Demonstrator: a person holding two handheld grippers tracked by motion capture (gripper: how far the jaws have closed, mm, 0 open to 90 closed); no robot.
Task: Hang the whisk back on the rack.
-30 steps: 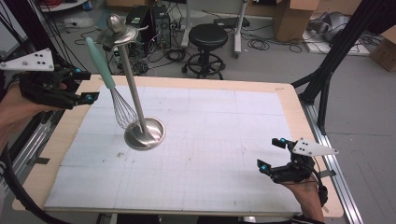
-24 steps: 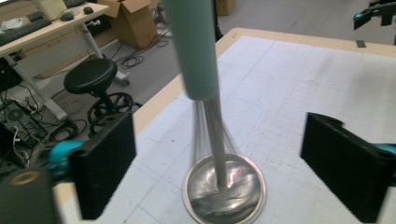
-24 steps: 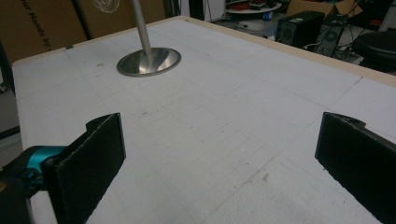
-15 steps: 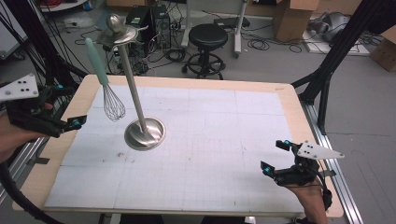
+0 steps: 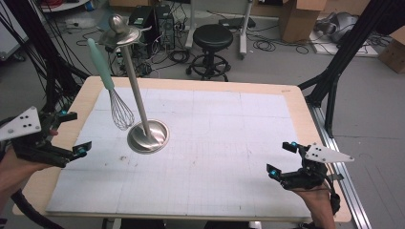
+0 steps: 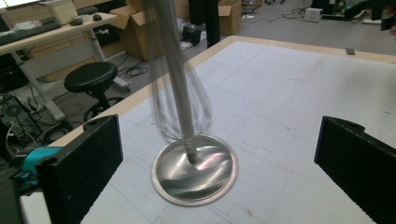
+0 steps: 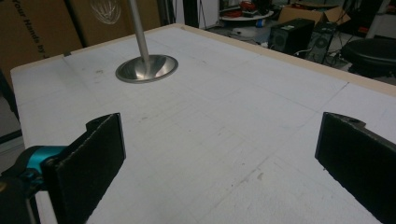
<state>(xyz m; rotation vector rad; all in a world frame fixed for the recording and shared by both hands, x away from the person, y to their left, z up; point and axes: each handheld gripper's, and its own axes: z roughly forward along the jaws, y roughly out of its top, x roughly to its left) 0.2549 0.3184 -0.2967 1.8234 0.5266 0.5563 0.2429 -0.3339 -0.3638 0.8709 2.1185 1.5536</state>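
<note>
Whisk [image 5: 111,90] hanging on stand [image 5: 143,124], long axis near-upright — sitting just ahead of left hand-held gripper [image 5: 71,136], jaws gaping wide, holding nothing. Right hand-held gripper [image 5: 282,160] idling well apart, likewise open, empty.

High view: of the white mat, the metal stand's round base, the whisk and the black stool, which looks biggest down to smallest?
1. White mat.
2. Whisk and black stool: about alike, and the stool stands farther off, so unranked.
3. Round base.
</note>
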